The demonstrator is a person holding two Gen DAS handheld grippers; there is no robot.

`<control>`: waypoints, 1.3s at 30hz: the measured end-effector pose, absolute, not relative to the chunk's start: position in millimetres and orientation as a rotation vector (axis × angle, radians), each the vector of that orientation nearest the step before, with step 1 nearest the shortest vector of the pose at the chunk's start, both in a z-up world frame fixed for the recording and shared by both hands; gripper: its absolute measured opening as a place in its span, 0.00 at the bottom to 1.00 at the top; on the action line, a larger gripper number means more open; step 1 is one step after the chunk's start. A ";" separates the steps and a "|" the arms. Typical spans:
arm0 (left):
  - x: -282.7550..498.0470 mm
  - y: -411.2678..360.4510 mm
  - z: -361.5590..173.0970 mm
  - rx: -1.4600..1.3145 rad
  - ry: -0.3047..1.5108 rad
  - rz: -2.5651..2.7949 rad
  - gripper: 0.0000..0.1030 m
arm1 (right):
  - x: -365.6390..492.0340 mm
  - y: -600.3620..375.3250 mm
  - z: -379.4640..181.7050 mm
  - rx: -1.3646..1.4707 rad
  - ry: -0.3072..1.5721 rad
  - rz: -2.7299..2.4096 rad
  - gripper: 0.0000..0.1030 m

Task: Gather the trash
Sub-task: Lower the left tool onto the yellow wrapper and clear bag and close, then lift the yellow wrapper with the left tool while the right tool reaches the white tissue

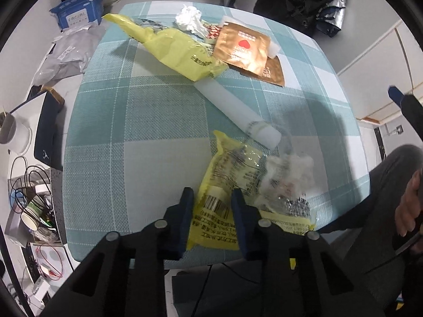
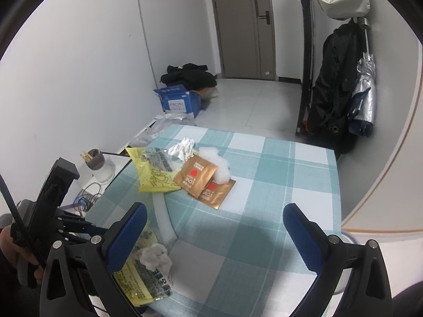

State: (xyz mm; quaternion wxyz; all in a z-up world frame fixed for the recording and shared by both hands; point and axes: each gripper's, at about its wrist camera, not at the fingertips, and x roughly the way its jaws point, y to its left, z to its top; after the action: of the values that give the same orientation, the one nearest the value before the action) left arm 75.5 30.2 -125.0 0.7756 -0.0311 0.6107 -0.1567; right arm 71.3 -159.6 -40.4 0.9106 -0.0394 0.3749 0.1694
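A yellow snack bag (image 1: 224,198) with crumpled tissue in its clear part lies at the table's near edge; it also shows in the right wrist view (image 2: 142,272). My left gripper (image 1: 212,194) stands with its fingers on either side of the bag's near end, slightly apart; contact is unclear. My right gripper (image 2: 215,216) is wide open and empty above the table. Farther back lie a white tube (image 1: 235,108), another yellow bag (image 1: 174,47), gold sachets (image 1: 243,47) and crumpled tissue (image 1: 189,18).
The table has a teal checked cloth (image 1: 119,132). Left of it are a mug (image 1: 13,132), a dark case (image 1: 46,129), cables and paper cups (image 1: 31,211). A blue box (image 2: 179,100) and black clothes sit on the floor. A coat and umbrella (image 2: 364,92) hang at right.
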 end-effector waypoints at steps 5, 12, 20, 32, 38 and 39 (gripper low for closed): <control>80.3 30.0 -126.5 -0.060 1.292 -0.294 0.11 | 68.7 -164.7 -39.3 -0.066 0.775 0.337 1.00; 84.4 32.5 -120.7 -0.043 1.242 -0.248 0.04 | 64.7 -172.3 -36.1 -0.055 0.766 0.325 1.00; 82.0 18.1 -85.0 0.026 1.108 -0.203 0.03 | 63.4 -185.6 -33.3 -0.013 0.766 0.306 1.00; 81.2 -4.1 -42.6 0.128 0.998 -0.194 0.02 | 59.9 -206.2 -29.6 0.039 0.763 0.264 1.00; 72.4 3.3 -16.1 0.078 0.942 -0.222 0.02 | 60.7 -217.6 -33.6 0.073 0.791 0.237 1.00; 71.2 5.2 -11.8 0.068 0.931 -0.219 0.02 | 60.9 -219.1 -34.4 0.077 0.794 0.235 1.00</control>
State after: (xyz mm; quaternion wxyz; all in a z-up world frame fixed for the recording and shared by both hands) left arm 71.2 5.2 -11.8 0.8873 0.0325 0.4478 -0.1054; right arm 60.9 -219.1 -34.4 0.9148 0.0376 0.3856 0.1139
